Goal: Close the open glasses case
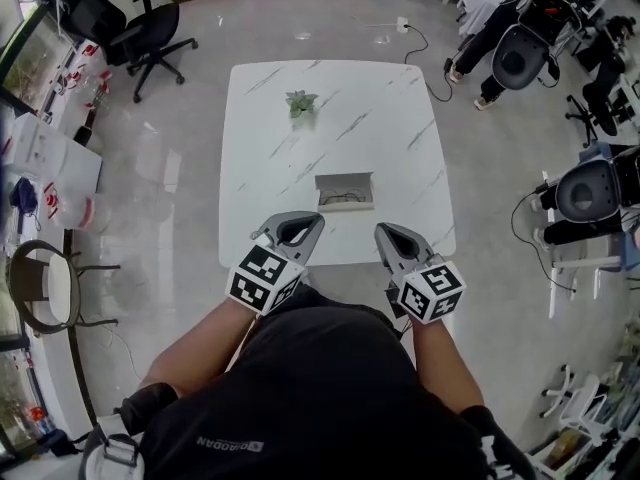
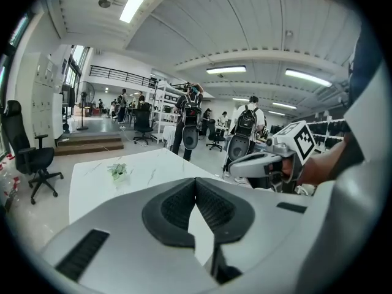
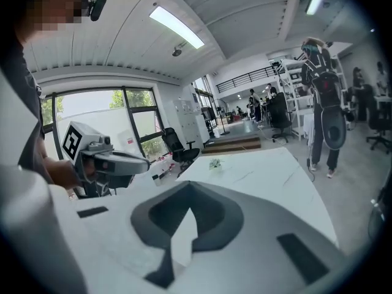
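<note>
— Well, where's the glasses case?
— Lying open on the worktop, near its front edge; my left claw and right claw are over that edge, both closed tip to tip, gripping nothing.

Both grippers low, just ahead of the torso, side by side and apart. Left gripper sits at 7 o'clock from head view centre, nose aimed at 1 o'clock. Right gripper sits at 5 o'clock, nose at 11 o'clock, so the tips angle toward each other (no contact). Left jaws together at the tips, nothing between; right jaws the same. Bare left forearm runs back toward 7 o'clock, right forearm toward 5 o'clock
</note>
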A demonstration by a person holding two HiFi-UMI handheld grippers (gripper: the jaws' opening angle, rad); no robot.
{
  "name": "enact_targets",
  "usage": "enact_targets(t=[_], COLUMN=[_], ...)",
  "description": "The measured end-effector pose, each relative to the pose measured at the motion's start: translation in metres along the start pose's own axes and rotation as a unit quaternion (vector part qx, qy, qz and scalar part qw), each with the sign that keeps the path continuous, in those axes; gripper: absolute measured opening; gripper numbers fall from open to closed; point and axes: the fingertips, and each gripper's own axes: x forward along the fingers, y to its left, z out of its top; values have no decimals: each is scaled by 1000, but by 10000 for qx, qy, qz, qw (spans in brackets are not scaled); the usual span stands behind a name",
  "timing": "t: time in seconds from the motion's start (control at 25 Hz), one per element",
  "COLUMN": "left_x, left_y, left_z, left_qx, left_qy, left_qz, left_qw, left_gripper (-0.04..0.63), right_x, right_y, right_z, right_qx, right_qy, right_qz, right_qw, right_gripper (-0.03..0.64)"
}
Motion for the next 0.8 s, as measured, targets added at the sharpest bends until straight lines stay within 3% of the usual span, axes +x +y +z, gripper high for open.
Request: enact_targets(t=[0.4,0.8], left_x=[15,35], left_y=[37,42], left_z=[10,22], left_qx=[66,-279], left_qy=[-3,-180], left_qz=[-147,440], left_qw=[9999,9985], left_gripper=[5,5], right_x=[31,40], right_y=[-12,-37], right_z=[27,42], right_qx=[-131,-435], right_qy=[-49,125], right_qz=[-188,324], right_qw=[9997,9984], right_gripper=[-2,-2])
